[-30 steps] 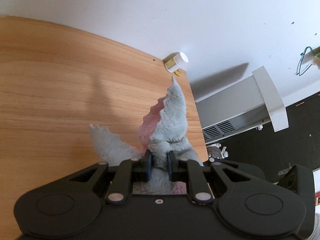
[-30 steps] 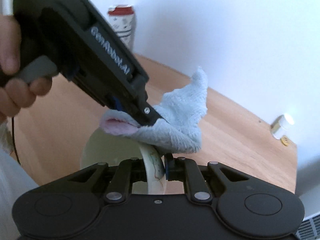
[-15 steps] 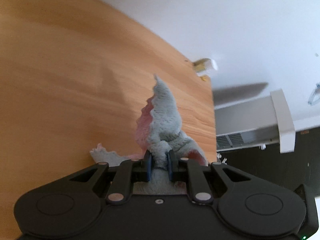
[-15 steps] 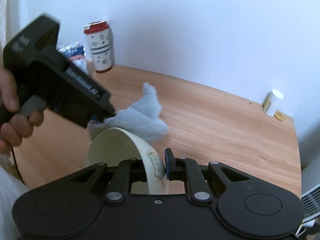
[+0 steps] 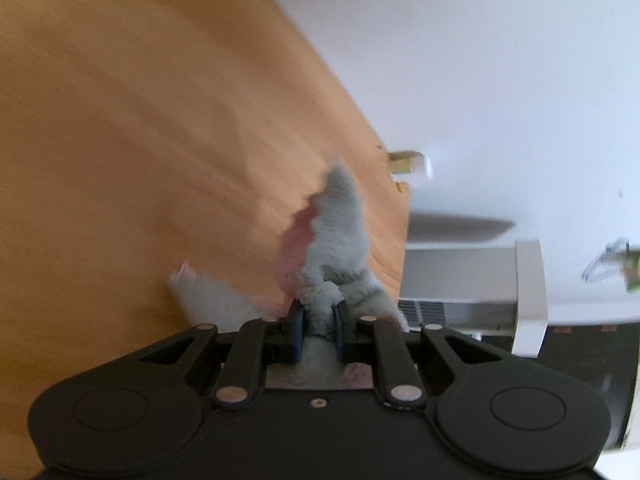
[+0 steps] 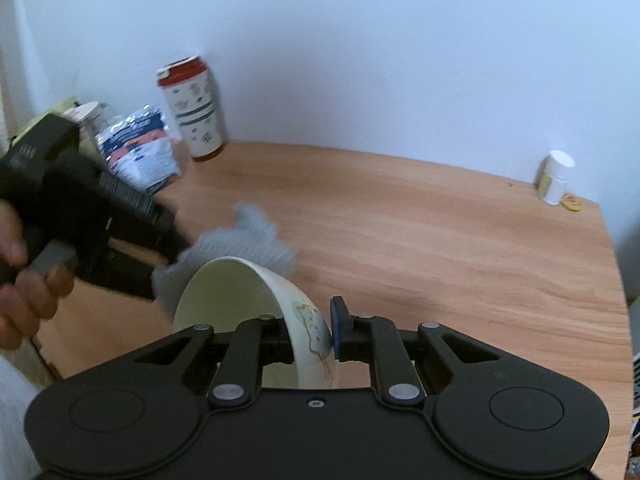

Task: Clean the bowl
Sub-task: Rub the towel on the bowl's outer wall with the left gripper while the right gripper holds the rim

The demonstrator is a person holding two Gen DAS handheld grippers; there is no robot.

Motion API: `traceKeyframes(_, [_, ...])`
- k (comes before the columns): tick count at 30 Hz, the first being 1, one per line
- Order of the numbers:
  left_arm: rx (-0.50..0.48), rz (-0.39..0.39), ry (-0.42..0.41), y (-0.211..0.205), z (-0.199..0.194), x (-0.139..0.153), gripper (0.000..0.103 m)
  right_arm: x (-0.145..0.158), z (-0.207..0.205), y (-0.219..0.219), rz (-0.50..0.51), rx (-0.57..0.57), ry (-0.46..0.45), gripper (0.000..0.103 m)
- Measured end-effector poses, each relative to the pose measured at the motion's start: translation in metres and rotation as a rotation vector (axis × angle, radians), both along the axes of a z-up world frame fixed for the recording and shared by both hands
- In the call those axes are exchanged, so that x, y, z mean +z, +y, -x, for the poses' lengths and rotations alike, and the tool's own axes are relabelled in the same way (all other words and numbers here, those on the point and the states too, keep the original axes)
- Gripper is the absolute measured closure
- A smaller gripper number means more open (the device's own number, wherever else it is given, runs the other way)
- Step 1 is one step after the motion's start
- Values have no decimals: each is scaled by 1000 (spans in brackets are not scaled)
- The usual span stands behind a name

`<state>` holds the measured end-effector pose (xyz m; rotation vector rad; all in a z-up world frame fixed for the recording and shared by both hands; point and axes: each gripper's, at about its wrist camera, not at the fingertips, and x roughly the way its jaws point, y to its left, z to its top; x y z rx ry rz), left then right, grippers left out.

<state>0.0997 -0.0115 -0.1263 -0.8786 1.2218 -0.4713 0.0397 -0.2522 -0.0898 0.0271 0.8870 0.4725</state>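
Observation:
My right gripper [image 6: 310, 334] is shut on the rim of a cream bowl [image 6: 236, 304] with a line drawing on its outside, held tilted above the wooden table [image 6: 440, 248]. My left gripper [image 5: 318, 330] is shut on a fluffy grey cloth with a pink underside [image 5: 340, 232]. In the right wrist view the left gripper [image 6: 96, 216] sits at the left and holds the cloth [image 6: 248, 244] just behind the bowl's far rim. Whether the cloth touches the rim is blurred.
A red-lidded patterned can [image 6: 194, 108] and a plastic packet [image 6: 138, 150] stand at the table's back left. A small white bottle [image 6: 554, 176] stands at the back right corner, also seen in the left wrist view [image 5: 410, 162]. A radiator [image 5: 460, 284] lies beyond the table edge.
The left gripper with the cloth has come off the bowl and moved left and back. The right gripper has tilted, bringing more of the table and the can into view.

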Motion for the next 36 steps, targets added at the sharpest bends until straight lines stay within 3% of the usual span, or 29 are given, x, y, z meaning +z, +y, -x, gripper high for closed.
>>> traceKeyframes(8, [20, -25, 21, 9, 6, -8, 89, -3, 4, 1, -4, -35, -11, 83])
traceKeyframes(11, [-6, -84, 60, 14, 11, -16, 89, -5, 4, 0, -7, -65, -11, 83])
traceKeyframes(16, [10, -10, 146, 19, 20, -34, 89, -1, 3, -13, -24, -167, -11, 83])
traceKeyframes(21, [27, -16, 128, 24, 20, -31, 90, 2, 5, -7, -45, -179, 19, 83])
traceKeyframes(28, [46, 43, 61, 19, 5, -15, 90, 6, 7, 4, -56, -88, 29, 83])
traceKeyframes(36, [50, -7, -5, 17, 3, 0, 89, 11, 9, 7, -75, -89, 6, 82])
